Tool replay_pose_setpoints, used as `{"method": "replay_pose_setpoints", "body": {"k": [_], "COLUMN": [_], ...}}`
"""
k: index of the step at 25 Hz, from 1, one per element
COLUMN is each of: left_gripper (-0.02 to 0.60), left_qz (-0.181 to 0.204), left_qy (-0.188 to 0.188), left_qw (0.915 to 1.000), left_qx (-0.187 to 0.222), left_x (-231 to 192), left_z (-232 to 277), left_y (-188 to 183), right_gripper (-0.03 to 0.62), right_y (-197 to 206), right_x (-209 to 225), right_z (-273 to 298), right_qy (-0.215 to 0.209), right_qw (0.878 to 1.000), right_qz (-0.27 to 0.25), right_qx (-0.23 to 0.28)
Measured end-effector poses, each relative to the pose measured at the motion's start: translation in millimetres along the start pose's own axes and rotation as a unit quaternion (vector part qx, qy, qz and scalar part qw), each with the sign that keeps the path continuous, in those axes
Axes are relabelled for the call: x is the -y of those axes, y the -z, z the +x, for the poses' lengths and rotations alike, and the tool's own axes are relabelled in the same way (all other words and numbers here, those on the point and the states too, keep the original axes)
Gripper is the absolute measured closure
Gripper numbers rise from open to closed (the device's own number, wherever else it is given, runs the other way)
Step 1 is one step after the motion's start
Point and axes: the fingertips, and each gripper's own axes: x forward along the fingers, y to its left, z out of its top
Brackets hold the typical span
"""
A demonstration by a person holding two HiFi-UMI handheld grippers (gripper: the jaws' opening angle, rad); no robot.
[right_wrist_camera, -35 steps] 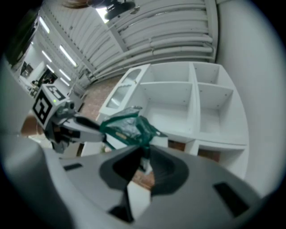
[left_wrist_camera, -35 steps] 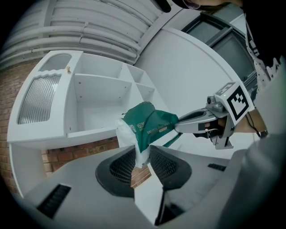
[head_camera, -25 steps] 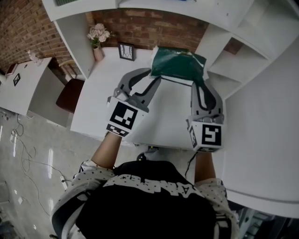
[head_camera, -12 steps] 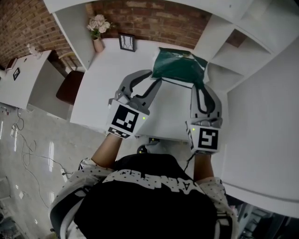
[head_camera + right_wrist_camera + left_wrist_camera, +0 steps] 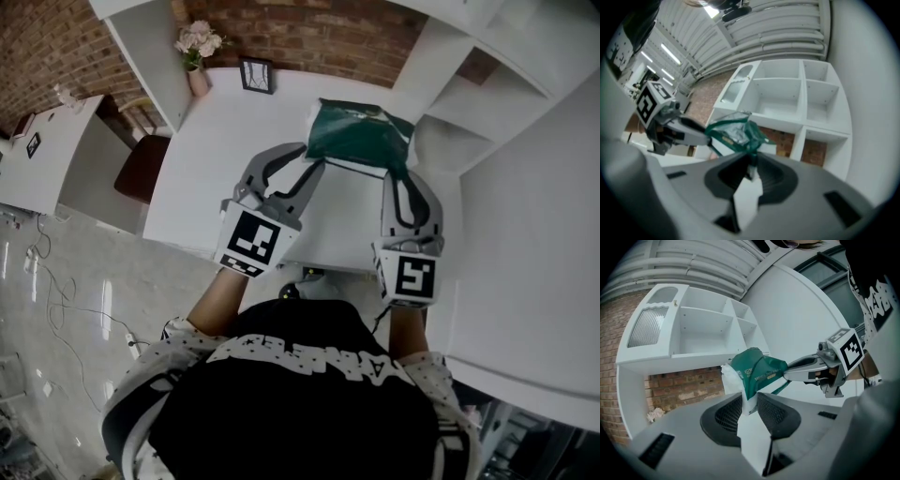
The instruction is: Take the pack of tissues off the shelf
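The pack of tissues (image 5: 361, 137) is green and white and hangs in the air above the white desk (image 5: 225, 150), held at both ends. My left gripper (image 5: 309, 169) is shut on its left end; in the left gripper view the pack (image 5: 754, 373) sits pinched between the dark pads. My right gripper (image 5: 398, 173) is shut on its right end, and in the right gripper view the green wrapper (image 5: 736, 133) is caught at the jaw tips. Each gripper view shows the other gripper across the pack.
White open shelving (image 5: 469, 112) stands at the right and behind the desk; its compartments (image 5: 787, 98) look bare. A vase of flowers (image 5: 197, 66) and a small picture frame (image 5: 256, 75) stand at the desk's back by the brick wall. A chair (image 5: 141, 178) is at the left.
Both grippers have come down a little with the pack still held between them, and the shelf has slid up and back in the head view.
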Motion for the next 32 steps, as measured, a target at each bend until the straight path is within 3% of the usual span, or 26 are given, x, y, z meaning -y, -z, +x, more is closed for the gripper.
{"method": "replay_pose_setpoints", "body": {"k": [32], "left_gripper": [0.453], "left_qz": [0.003], "left_qy": [-0.004], "left_qw": [1.0000], "left_qx": [0.002], "left_x": [-4.4], "left_z": [-8.9], "left_y": [0.6], "right_gripper": [0.513], "right_y": [-3.4], "right_x": [-9.2], "right_z": [0.3], "right_qy": [0.001], "right_qw": [1.000], "right_qz": [-0.002], "right_qx": [0.000]}}
